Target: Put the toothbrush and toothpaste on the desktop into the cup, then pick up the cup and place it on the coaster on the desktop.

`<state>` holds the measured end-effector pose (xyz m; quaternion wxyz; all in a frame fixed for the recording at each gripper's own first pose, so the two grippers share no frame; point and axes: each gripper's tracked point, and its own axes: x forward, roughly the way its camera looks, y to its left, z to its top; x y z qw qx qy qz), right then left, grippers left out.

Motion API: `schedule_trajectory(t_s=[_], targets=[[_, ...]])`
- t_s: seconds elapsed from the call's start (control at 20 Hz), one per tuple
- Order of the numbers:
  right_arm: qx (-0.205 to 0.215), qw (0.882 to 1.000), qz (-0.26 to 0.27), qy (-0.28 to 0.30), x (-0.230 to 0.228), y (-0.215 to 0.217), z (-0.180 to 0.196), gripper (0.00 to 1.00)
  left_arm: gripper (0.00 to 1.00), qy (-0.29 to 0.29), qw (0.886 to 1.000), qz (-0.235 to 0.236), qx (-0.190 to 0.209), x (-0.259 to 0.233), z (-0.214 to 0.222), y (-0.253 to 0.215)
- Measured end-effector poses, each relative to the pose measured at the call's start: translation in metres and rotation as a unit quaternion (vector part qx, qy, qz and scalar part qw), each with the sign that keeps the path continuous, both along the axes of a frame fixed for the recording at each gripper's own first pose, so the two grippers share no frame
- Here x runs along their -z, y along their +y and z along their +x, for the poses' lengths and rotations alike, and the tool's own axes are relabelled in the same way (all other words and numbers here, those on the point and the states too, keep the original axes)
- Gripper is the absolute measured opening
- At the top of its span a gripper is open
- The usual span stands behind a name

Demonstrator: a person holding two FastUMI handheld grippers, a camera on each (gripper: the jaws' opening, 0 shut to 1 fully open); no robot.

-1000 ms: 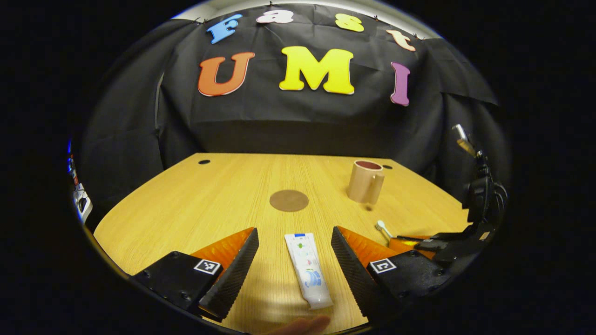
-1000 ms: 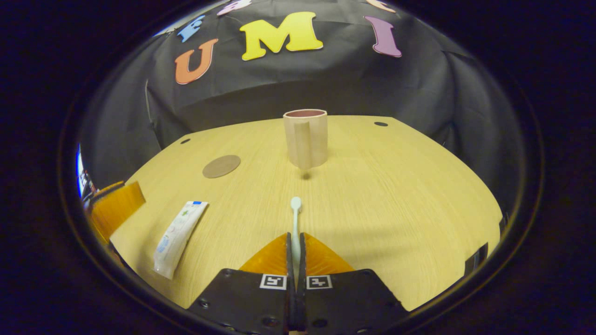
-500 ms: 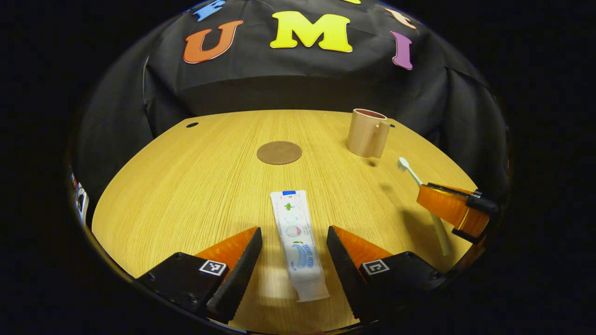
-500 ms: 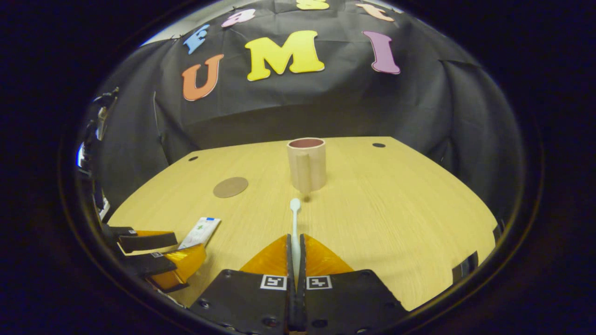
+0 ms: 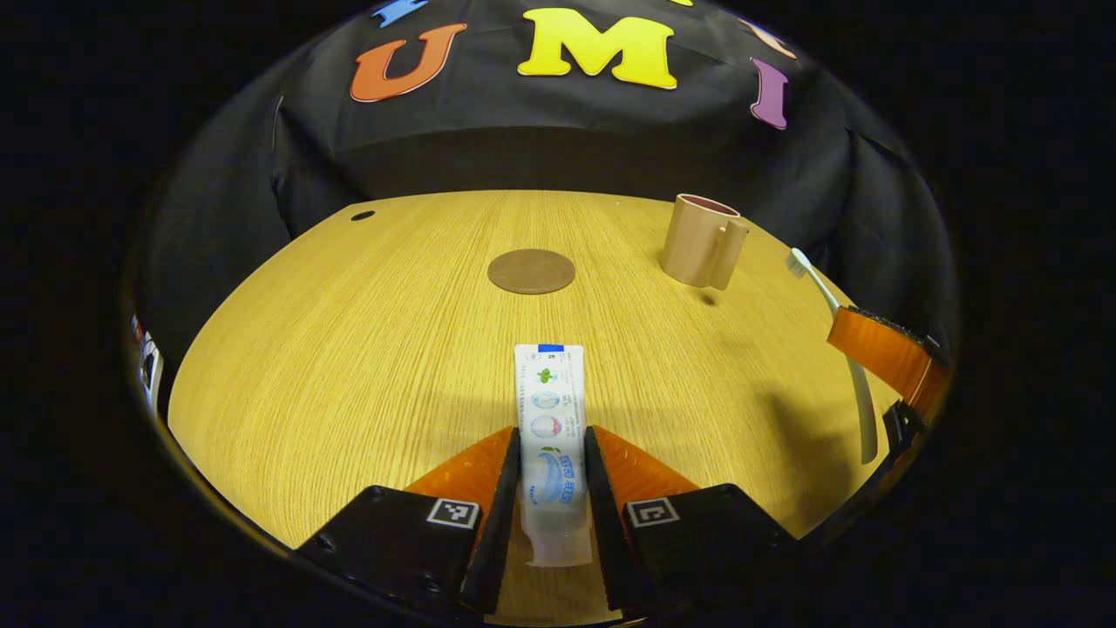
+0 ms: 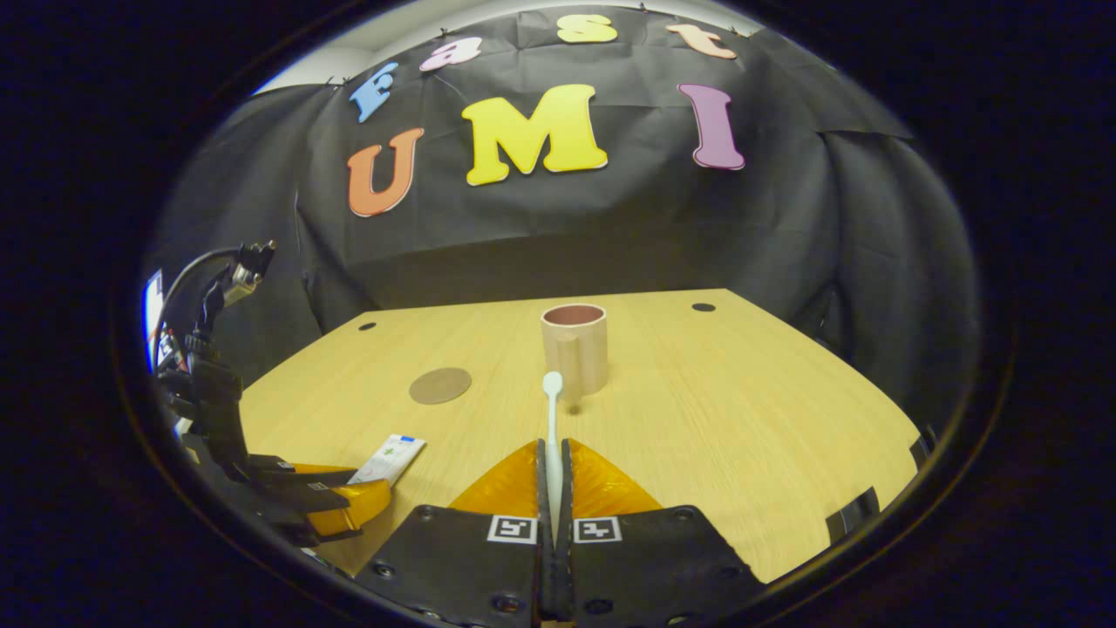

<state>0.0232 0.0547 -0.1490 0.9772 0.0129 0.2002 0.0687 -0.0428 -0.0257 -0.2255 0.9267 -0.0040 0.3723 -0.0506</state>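
The step in hand was the first one: loading the cup [image 6: 575,346] with both items. Neither item was in the cup yet.

The left gripper [image 5: 549,488] was low over the desk [image 5: 366,349], its jaws drawn in against both long edges of the toothpaste [image 5: 550,436] near the cap end. The tube lay flat on the desk, crimped end pointing toward the coaster [image 5: 531,271]. Whether the grip was firm could not be judged.

The right gripper [image 6: 553,475] had its jaws clamped together on the handle of the toothbrush [image 6: 552,419], held clear of the desk. The brush head pointed forward at the cup, which stood upright, handle facing the gripper, well apart from the coaster.

In the left gripper view, the right gripper [image 5: 881,353] appeared at the far right, tilted, with the toothbrush [image 5: 828,305] angled up toward the cup [image 5: 702,241].

The next move probably called for carrying the brush over the rim, tipping it downward and releasing. The toothpaste needed lifting and the same tilt. A light cup could tip if struck.
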Motion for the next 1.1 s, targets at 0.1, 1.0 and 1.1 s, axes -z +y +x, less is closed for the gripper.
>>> schedule_trajectory(t_s=[0.1,1.0,1.1], targets=[[0.000,1.000,0.004,-0.021,-0.014,0.000,0.002,0.01,0.50,-0.010,1.000,-0.019,-0.002,-0.001,0.000,0.001],[-0.023,0.987,0.028,-0.159,-0.123,0.020,0.155,0.00,0.42,-0.203,0.979,-0.009,0.010,-0.103,0.032,-0.001],[-0.018,0.987,0.019,-0.159,-0.120,0.018,0.172,0.00,0.38,-0.188,0.982,-0.010,0.008,-0.092,0.038,0.002]])
